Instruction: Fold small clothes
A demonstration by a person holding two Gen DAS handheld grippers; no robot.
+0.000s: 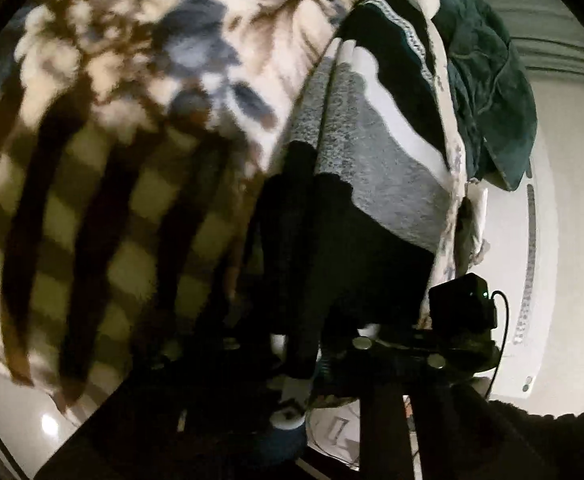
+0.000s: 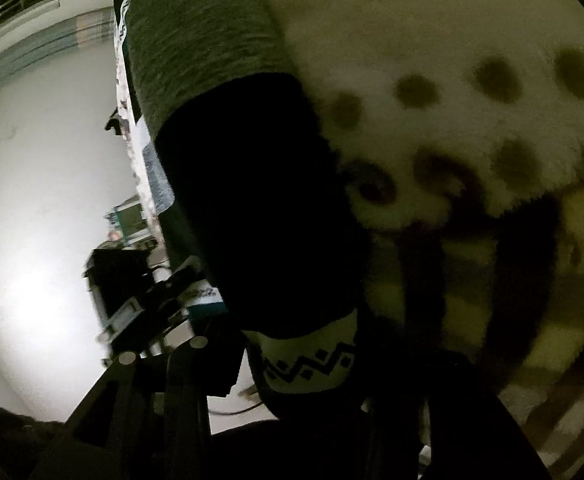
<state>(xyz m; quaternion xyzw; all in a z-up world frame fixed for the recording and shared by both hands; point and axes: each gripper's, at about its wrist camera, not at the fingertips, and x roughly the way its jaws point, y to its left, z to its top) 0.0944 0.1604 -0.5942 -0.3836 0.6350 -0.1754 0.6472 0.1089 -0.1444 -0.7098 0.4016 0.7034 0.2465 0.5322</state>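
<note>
Honestly, with the sock (image 2: 260, 208) hanging from about six o'clock in both views, I judged each claw clamped on its cuff, though the dark hid the jaws, and feared it slipping onto the blanket (image 1: 92, 128).

My two wrist cameras sit close against the same banded sock (image 1: 372, 168) (image 2: 220, 120), toward 12 o'clock, patterned blanket (image 1: 104, 92) (image 2: 472, 80) behind.
</note>
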